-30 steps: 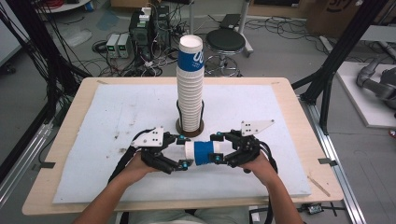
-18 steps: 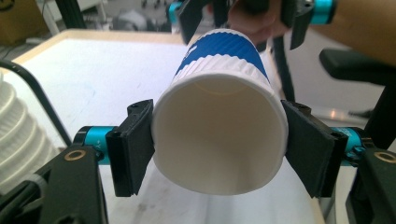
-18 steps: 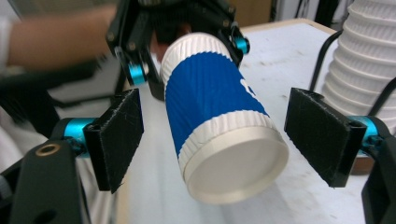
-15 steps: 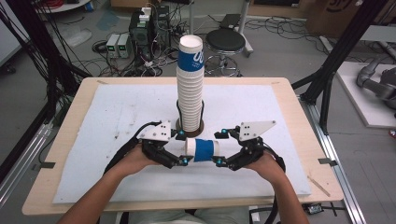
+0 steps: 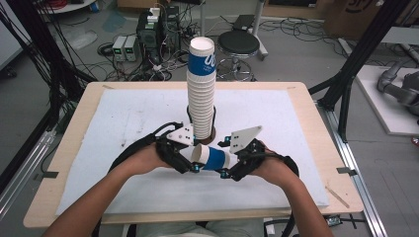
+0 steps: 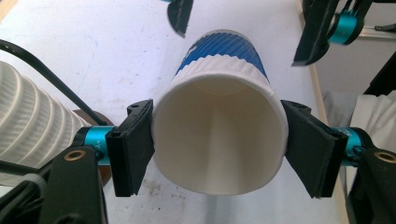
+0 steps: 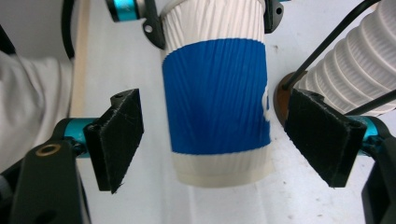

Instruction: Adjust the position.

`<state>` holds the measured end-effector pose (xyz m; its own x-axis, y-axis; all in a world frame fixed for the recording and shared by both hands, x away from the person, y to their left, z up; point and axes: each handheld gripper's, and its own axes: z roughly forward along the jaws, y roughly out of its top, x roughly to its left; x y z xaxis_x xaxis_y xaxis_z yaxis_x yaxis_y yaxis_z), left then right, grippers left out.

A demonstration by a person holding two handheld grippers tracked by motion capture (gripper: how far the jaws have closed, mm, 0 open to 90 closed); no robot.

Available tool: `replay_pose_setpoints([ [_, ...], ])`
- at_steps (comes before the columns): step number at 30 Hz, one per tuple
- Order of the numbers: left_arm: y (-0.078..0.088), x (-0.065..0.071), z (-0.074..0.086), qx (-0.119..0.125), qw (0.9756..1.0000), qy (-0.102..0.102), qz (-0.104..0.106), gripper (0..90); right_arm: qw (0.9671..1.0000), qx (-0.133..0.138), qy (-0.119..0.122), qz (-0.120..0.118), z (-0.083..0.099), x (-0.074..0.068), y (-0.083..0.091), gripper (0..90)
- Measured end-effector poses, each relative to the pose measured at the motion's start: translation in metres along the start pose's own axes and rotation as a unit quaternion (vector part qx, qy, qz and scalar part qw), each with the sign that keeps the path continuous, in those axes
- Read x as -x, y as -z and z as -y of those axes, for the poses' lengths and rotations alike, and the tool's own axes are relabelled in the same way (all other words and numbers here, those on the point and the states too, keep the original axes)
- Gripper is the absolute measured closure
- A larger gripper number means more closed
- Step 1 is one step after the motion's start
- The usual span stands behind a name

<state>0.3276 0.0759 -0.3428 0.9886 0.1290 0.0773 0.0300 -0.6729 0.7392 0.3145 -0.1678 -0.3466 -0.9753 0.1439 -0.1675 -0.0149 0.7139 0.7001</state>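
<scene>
- Two tools meet at one paper cup (image 5: 213,158) lying sideways above the bench (image 5: 306,113).
- Our left tool (image 6: 217,149) is clamped on the cup's open rim.
- Our right tool (image 7: 215,140) stands apart around the cup's base end, pads clear of it.
- Just behind we see the tall cup stack (image 5: 201,89).
</scene>
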Motion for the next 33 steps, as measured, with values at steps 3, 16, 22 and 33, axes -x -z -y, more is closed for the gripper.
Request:
replay_pose_setpoints([
  [3, -0.001, 0.0, -0.002, -0.008, 1.0, 0.0, 0.001, 29.2, 0.9995, -0.028, 0.011, 0.002, -0.007, 0.001, -0.006, 20.2],
  [16, -0.009, 0.002, -0.006, -0.038, 0.9992, 0.001, 0.009, 29.2, 0.9928, -0.11, 0.047, -0.005, -0.024, -0.003, -0.035, 22.7],
  [22, -0.01, 0.003, -0.01, -0.044, 0.999, 0.0, 0.003, 29.1, 0.9909, -0.123, 0.054, -0.007, -0.025, -0.003, -0.04, 28.8],
  [33, -0.006, 0.001, -0.003, 0.028, 0.9993, 0.025, -0.002, 20.7, 0.9949, -0.097, 0.029, -0.002, -0.017, -0.001, -0.032, 28.6],
])
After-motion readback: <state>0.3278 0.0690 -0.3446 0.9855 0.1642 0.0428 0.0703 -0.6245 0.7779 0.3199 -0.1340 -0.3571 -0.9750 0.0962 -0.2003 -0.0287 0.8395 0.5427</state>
